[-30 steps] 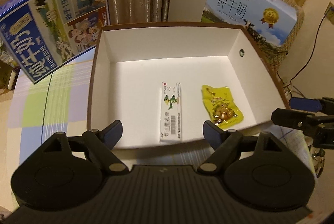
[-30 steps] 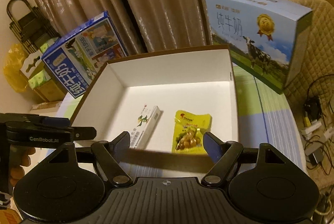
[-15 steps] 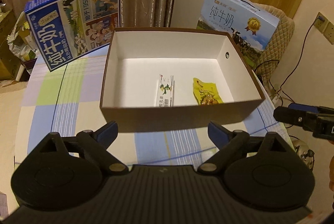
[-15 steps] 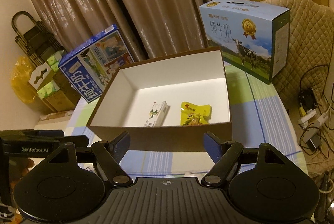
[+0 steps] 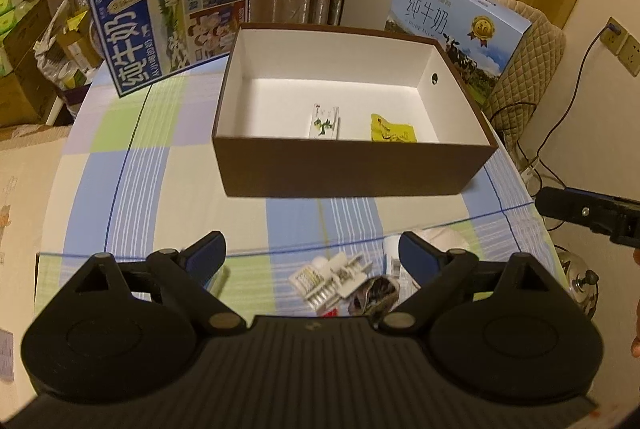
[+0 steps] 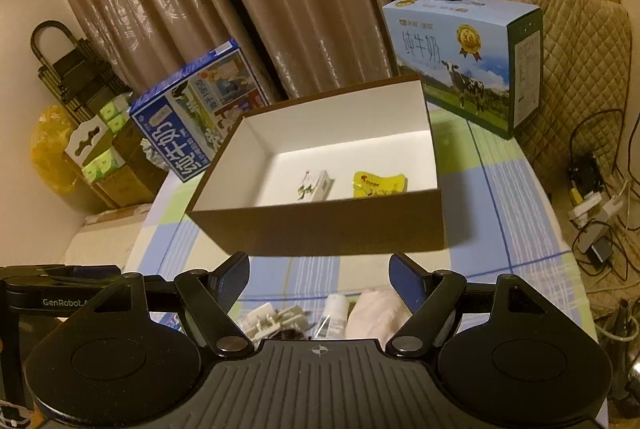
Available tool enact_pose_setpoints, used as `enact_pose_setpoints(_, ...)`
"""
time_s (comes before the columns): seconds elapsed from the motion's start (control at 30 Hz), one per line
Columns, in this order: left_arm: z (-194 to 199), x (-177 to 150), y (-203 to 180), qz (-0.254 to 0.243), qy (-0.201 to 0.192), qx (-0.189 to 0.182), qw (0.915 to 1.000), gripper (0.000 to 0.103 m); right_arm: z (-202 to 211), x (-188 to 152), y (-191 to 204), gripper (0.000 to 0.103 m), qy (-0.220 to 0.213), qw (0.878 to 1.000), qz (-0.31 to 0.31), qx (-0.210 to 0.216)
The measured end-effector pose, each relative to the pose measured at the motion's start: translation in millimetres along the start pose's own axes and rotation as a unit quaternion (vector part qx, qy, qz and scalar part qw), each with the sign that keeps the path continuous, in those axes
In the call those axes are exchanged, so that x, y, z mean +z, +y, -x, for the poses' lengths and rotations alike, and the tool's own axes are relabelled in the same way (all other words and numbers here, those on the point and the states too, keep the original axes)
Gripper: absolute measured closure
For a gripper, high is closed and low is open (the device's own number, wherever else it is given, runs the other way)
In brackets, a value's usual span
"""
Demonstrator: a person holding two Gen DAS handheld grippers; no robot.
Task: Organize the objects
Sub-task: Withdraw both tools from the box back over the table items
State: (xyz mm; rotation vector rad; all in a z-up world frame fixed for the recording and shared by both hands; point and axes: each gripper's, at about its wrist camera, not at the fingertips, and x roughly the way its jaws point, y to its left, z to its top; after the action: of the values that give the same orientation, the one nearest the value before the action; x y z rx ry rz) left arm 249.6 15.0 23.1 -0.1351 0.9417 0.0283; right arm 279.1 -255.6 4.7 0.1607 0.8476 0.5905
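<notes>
The table (image 5: 168, 189), under a checked blue, green and white cloth, carries everything. At its far left a dark blue milk carton (image 5: 168, 13) stands tilted; at far right a light blue milk carton (image 5: 460, 29) stands upright. Between them sits the brown open box (image 5: 352, 169), white inside. On its floor lie a white medicine box (image 5: 325, 121) at centre and, just beside it to the right and apart from it, a yellow snack packet (image 5: 392, 128). At the near edge lies a cluster: a white cloth bundle (image 6: 378, 313), a white tube (image 6: 334, 315), a white plastic piece (image 5: 330, 279) and a dark crumpled wrapper (image 5: 376, 295), closely packed. The left gripper (image 5: 312, 253) hangs above this cluster, jaws wide apart and empty, having just been opening. The right gripper (image 6: 320, 273) likewise stands spread and grips nothing.
</notes>
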Motion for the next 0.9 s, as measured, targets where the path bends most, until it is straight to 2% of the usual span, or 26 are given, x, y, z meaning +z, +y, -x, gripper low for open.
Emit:
enact_pose_setpoints(0.57,14,-53,0,0.012,0.024,0.014,0.9995,0.011,19,-44,-3,0.029,0.020,0.999,0.023,-0.017)
enact_pose_setpoints(0.9,15,-78,1,0.019,0.046,0.018,0.9986,0.011,18,-66,-5,0.029,0.055,0.998,0.023,-0.024)
